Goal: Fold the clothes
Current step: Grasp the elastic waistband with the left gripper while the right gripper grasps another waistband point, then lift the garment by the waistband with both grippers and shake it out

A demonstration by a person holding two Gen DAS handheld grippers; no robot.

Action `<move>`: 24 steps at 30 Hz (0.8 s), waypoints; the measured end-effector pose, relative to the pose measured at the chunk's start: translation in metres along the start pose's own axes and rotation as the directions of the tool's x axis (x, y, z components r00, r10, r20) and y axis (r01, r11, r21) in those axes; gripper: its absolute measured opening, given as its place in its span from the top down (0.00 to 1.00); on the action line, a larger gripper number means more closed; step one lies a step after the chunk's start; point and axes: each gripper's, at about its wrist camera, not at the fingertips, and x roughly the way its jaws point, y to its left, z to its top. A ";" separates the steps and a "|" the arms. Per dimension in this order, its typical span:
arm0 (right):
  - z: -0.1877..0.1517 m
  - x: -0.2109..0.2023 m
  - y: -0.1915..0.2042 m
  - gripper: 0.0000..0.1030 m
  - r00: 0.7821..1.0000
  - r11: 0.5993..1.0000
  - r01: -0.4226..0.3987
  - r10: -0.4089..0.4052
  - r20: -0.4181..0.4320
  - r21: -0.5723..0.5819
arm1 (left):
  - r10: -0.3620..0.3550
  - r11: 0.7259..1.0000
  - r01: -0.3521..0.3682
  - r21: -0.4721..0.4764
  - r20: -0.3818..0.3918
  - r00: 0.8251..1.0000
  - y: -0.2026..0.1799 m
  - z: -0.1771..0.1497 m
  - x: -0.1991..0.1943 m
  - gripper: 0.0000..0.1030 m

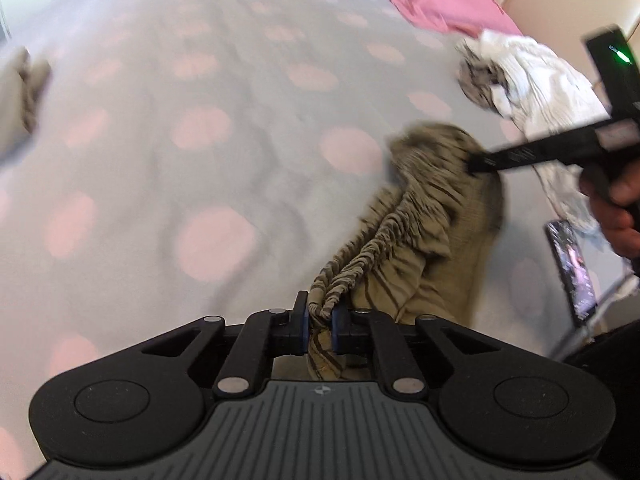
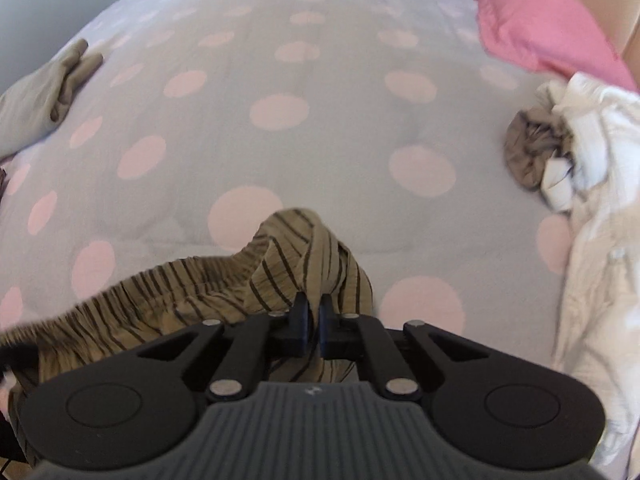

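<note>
An olive garment with dark stripes and a gathered elastic waistband hangs stretched between my two grippers above the bed. My left gripper is shut on one end of the waistband. My right gripper is shut on the other end of the striped garment. In the left wrist view the right gripper reaches in from the right and pinches the cloth. The lower part of the garment hangs out of sight below the grippers.
The bed has a grey cover with pink dots. A pink pillow lies at the far right. A pile of white and grey clothes lies on the right. A beige garment lies at the left. A phone rests by the right edge.
</note>
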 end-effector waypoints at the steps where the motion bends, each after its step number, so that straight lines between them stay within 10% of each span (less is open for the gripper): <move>1: 0.002 -0.012 0.002 0.95 0.999 1.000 0.012 -0.012 0.033 -0.007 | 0.028 1.000 -0.029 0.012 0.028 0.999 0.005 0.005 -0.010 0.93; 7: 0.026 -0.092 0.010 0.95 0.966 0.997 0.074 -0.070 0.248 -0.007 | 0.193 0.976 -0.212 0.056 0.235 0.953 0.031 0.047 -0.079 0.93; 17: 0.058 -0.228 0.024 0.95 0.800 0.990 0.134 -0.129 0.587 0.035 | 0.278 0.937 -0.348 0.006 0.591 0.757 0.039 0.098 -0.230 0.93; 20: 0.051 -0.234 0.026 0.95 0.796 0.990 0.137 -0.123 0.593 0.022 | 0.262 0.940 -0.341 0.022 0.592 0.762 0.040 0.089 -0.240 0.93; 24: 0.032 -0.205 0.027 0.95 0.851 0.989 0.149 -0.122 0.511 -0.013 | 0.223 0.954 -0.292 0.072 0.481 0.848 0.044 0.060 -0.208 0.93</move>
